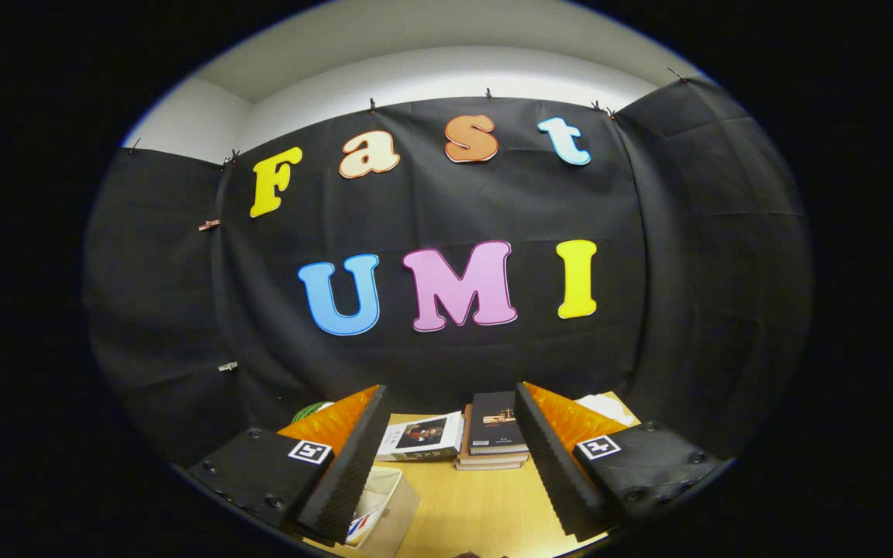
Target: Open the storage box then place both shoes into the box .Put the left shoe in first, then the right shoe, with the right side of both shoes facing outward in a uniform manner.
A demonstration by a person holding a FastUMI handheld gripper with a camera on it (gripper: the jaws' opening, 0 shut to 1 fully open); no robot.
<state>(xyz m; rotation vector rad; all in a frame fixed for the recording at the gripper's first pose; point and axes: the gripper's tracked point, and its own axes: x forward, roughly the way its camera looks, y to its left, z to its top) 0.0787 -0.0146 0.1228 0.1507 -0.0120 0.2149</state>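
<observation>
Tongs (446,465): spread wide, holding nothing; bare tabletop shows in the gap between the two fingers.
Aim of tongs: level and high, pointed at the booth's back wall more than down at the work; only a small patch of wooden tabletop (477,511) is in sight between and just under the fingers.
Storage box (384,508): a pale, translucent plastic box, low down, just beside and partly behind the left finger's tip, so nearer than anything else. One corner and a stretch of rim can be seen. Whether a lid is on it or off, I cannot tell from this angle.
Inside the box: something with red, white and blue shows at the wall close to the left finger; too little of it shows to call it a shoe.
Bearing for a move on the box: it lies down and to the left of the tongs' line, not between the fingers; by my judgement the tongs would have to tip downward and swing left to bring it ahead of them.
Box's long axis: cannot tell, most of it is hidden.
Books (493,434): a flat white one and a small stack with a dark cover on top, beyond the fingertips, at the far side of the tabletop near the wall.
Far corners: a green thing (308,411) behind the left finger, a white crumpled thing (605,407) behind the right; neither can be made out.
</observation>
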